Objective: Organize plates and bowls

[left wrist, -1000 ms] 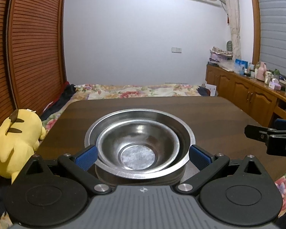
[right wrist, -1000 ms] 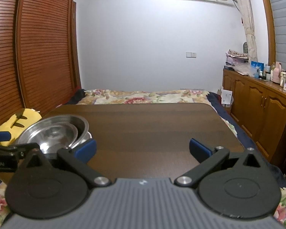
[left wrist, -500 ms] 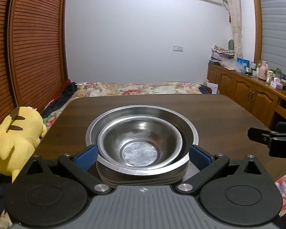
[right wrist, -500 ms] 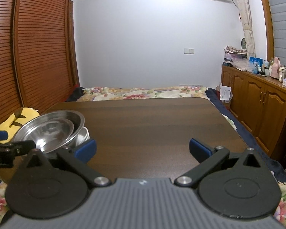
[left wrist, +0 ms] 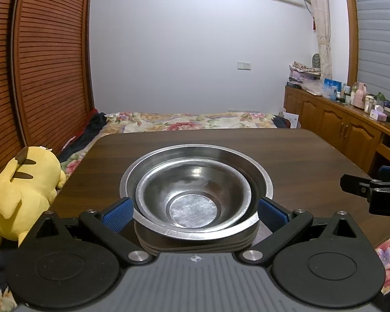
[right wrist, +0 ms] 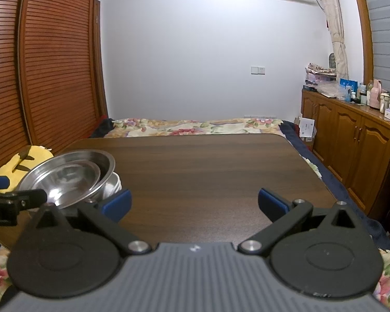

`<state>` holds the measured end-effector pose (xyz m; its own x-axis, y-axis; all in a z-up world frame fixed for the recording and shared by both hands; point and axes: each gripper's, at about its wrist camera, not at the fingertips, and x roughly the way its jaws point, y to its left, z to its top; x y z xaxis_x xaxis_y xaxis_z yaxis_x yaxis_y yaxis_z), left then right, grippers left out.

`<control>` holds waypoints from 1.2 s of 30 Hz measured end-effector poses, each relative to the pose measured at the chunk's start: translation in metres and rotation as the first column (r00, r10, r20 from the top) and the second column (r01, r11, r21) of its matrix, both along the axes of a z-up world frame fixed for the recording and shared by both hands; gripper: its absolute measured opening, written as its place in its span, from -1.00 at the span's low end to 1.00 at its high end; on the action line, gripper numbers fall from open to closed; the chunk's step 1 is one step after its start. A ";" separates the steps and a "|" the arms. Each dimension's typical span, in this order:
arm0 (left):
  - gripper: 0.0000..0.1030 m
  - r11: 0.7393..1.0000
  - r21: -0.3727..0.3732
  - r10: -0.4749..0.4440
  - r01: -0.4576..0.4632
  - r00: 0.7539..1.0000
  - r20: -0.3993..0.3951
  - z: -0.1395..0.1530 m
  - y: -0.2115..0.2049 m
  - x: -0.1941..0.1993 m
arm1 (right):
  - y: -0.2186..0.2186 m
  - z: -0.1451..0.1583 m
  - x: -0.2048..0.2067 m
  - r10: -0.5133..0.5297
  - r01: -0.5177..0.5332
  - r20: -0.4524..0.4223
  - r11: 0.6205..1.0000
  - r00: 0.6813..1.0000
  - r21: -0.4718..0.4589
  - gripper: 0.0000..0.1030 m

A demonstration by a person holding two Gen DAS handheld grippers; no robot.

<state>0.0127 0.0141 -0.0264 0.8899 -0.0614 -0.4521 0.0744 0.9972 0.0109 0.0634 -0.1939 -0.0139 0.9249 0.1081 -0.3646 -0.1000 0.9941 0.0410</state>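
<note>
Two nested steel bowls [left wrist: 195, 195] sit on a low stack of plates [left wrist: 195, 244] at the near left of the dark wooden table [left wrist: 286, 156]. My left gripper [left wrist: 193, 214] is spread wide, with its blue pads [left wrist: 117, 213] on either side of the stack, close against it. From the right wrist view the same bowls [right wrist: 67, 179] appear at the far left, with pale bowls [right wrist: 113, 186] under them and the left gripper's finger [right wrist: 15, 200] in front. My right gripper [right wrist: 193, 202] is open over bare table, holding nothing.
A yellow plush toy [left wrist: 20, 189] lies off the table's left edge. A flowered bed [left wrist: 195, 122] runs behind the table. Wooden cabinets [right wrist: 351, 140] with bottles stand on the right, and slatted wooden doors [right wrist: 39, 65] on the left.
The left gripper has sunk lower and levelled out around the stack, so the plates under the bowls show more. The right gripper has hardly shifted.
</note>
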 end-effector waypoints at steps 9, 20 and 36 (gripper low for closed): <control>1.00 1.000 0.001 0.002 -0.002 1.000 0.002 0.001 0.000 0.000 | -0.002 0.000 0.000 0.000 0.000 -0.001 1.000 1.000 0.008 1.00; 1.00 1.000 0.002 0.004 -0.004 1.000 0.003 0.002 0.000 0.000 | -0.001 0.000 0.001 -0.003 0.003 -0.003 1.000 1.000 0.010 1.00; 1.00 1.000 0.002 0.003 -0.003 1.000 0.002 0.002 0.000 0.000 | -0.002 0.000 0.002 -0.002 0.002 -0.005 1.000 1.000 0.015 1.00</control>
